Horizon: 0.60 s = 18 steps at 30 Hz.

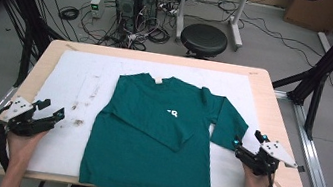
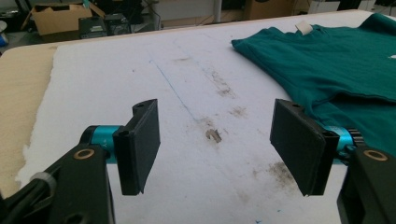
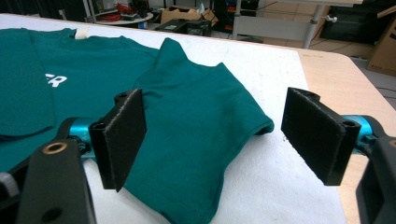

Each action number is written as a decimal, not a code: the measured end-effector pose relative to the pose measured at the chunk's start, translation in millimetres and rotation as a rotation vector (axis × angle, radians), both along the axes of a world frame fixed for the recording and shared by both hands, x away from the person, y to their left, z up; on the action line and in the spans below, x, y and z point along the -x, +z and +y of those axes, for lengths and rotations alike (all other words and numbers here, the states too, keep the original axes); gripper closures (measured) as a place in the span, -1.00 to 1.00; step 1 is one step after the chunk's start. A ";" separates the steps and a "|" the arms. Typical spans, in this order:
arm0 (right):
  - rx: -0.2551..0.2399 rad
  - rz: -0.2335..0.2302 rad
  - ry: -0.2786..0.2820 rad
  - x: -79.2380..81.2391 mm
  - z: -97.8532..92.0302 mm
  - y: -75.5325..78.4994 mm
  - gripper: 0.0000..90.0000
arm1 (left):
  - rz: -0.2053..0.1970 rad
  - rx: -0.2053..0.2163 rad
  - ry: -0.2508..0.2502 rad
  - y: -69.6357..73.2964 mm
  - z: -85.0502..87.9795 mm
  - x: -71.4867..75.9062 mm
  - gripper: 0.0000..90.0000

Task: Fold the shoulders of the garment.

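Shirt point(image 3: 187, 121) sleeve between open right jaws

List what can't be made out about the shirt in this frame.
- Print on the shirt: the high view shows two white letters; the folded left sleeve covers the rest.
- Neck label: too small to read in any view.
- Hem: in the high view it reaches the table edge; whether it hangs over is unclear.
- Right sleeve cuff: cut off by the bottom edge of the right gripper view.
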State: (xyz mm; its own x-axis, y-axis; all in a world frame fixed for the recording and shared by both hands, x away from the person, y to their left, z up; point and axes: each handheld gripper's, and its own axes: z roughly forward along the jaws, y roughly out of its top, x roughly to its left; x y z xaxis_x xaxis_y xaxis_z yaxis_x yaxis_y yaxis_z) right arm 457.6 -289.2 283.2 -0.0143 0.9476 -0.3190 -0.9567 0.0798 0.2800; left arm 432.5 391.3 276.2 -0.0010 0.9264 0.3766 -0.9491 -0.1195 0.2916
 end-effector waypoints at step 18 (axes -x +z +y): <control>0.177 0.123 -0.096 40.2 16.3 22.4 -0.13 | 0.025 0.007 0.001 2.6 -0.2 0.0 -0.27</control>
State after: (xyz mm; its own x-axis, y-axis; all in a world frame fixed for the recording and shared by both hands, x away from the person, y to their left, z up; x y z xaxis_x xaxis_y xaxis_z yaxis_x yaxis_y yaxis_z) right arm 417.4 -272.9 305.7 0.0244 0.8760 -0.4817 -0.9019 0.2271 0.3673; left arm 432.5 391.2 278.8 0.0069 0.9291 0.3699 -0.9414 -0.1187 0.3158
